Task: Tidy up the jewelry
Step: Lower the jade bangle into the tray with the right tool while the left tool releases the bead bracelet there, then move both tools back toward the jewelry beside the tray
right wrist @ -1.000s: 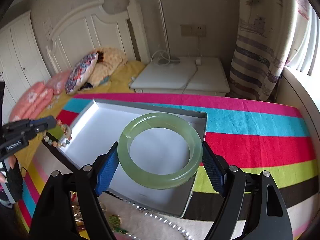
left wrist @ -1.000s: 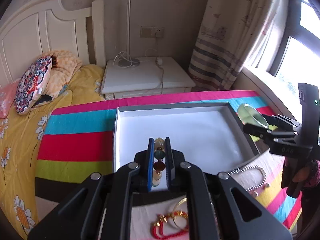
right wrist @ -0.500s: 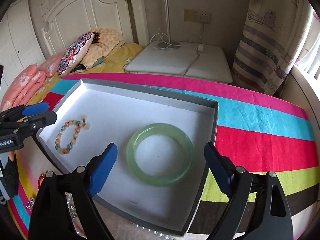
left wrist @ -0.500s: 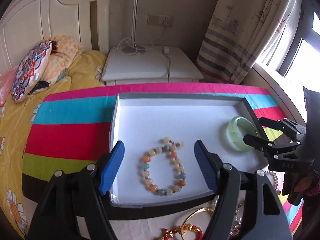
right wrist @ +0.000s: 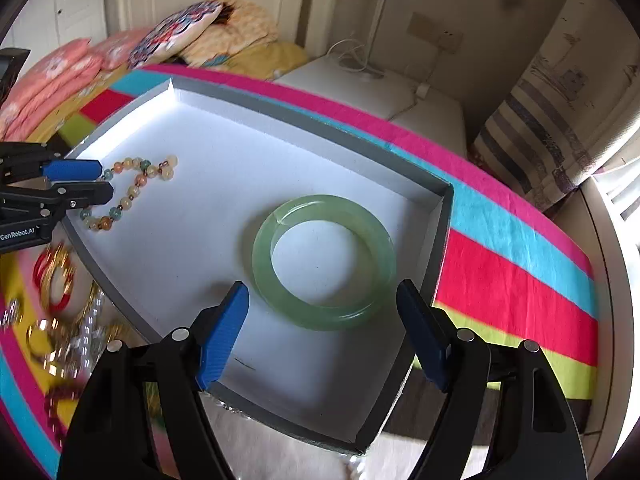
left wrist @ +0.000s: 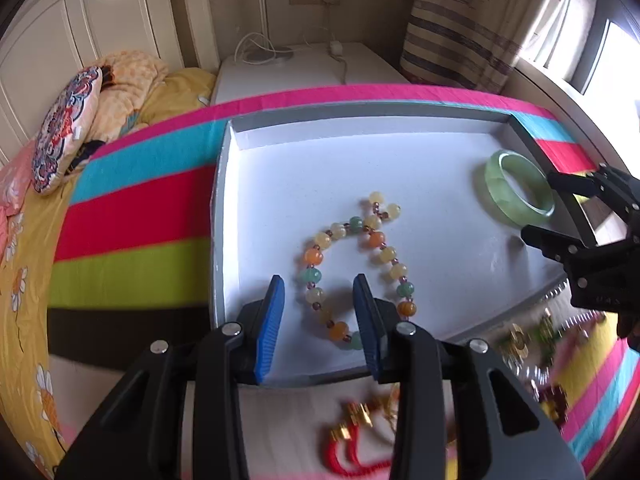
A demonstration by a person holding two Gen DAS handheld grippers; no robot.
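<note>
**A:** ok going left to right — how much room is in that box?

**B:** Plenty. The grey box (right wrist: 443,216) with the white floor sits on the striped cloth (right wrist: 516,272). At its left end lies the beaded bracelet (left wrist: 352,264), a loose loop near the left and front walls but not touching either as far as I can tell. The left gripper (left wrist: 319,322) hangs right over the loop's near side, blue pads partly spread, pinching nothing.

**A:** and the middle?

**B:** Bare white floor between the beads and the jade bangle (right wrist: 324,260) — well apart. The bangle lies flat toward the right end, close to the right wall with a thin strip of floor showing between.

**A:** right claw?

**B:** The right gripper (right wrist: 324,336) is spread wide, wider than the bangle, sitting just on the near side of it and holding nothing. Its right finger is near the box's right wall.

**A:** outside the box?

**B:** In front of the near wall there's a blurry heap: a red cord bracelet (left wrist: 352,452), gold pieces (right wrist: 60,276), a pearl strand (right wrist: 90,336). Too smeared to say more.
</note>
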